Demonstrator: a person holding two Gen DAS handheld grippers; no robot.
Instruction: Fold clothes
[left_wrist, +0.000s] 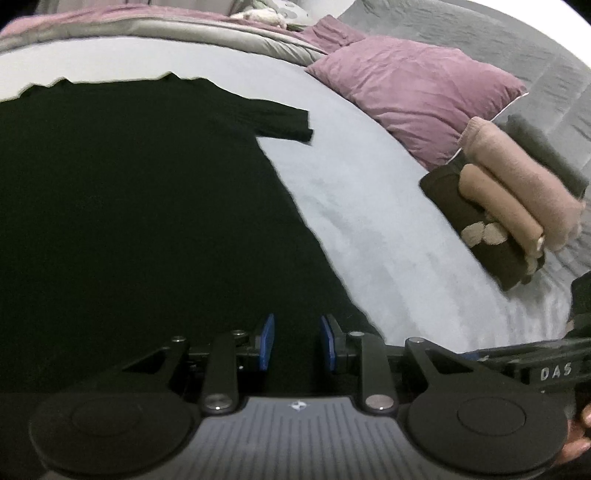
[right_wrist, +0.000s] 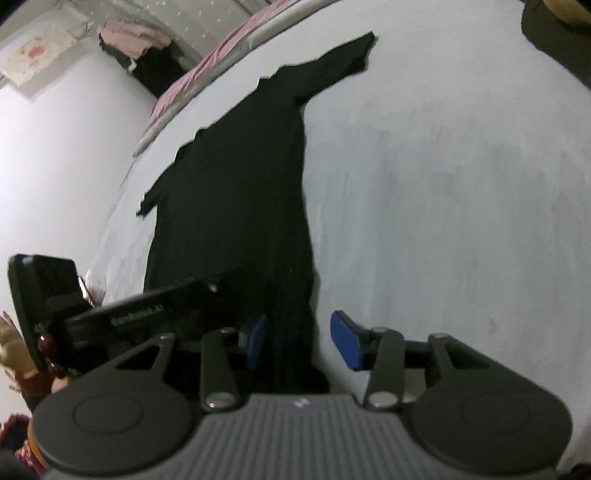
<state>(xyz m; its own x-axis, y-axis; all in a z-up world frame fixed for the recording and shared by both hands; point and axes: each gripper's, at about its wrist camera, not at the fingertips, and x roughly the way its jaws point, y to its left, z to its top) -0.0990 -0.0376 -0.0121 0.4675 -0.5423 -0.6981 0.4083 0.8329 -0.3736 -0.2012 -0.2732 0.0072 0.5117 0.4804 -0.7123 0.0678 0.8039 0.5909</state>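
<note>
Left gripper (left_wrist: 297, 341): held low and level over the near hem of the shirt (left_wrist: 129, 206); blue pads (left_wrist: 266, 341) parted, nothing between them; dark cloth fills the gap behind, contact not discernible.

Right gripper (right_wrist: 304, 339): held low at the shirt's (right_wrist: 236, 192) near right edge; jaws wide apart, empty; left pad (right_wrist: 256, 338) over the cloth, right pad (right_wrist: 345, 339) over bare sheet (right_wrist: 443, 184). The left gripper's body shows at the near left of this view, just beside.

Shirt: black, short-sleeved, spread flat on the sheet (left_wrist: 369, 206), hem near, collar far. One sleeve (left_wrist: 284, 123) lies out to the right, the other (right_wrist: 153, 195) to the left. Surface smooth; weave and creases lost in the dark tone.

Sheet: pale grey, covers the bed, bare to the right of the shirt.

Pillow (left_wrist: 413, 92): mauve, far right, well apart from the shirt.

Folded pile (left_wrist: 509, 199): right edge of bed, near the pillow; dark item beneath, tan and pink rolls on top.

Quilt (left_wrist: 166, 26): mauve and grey, along the far edge
</note>
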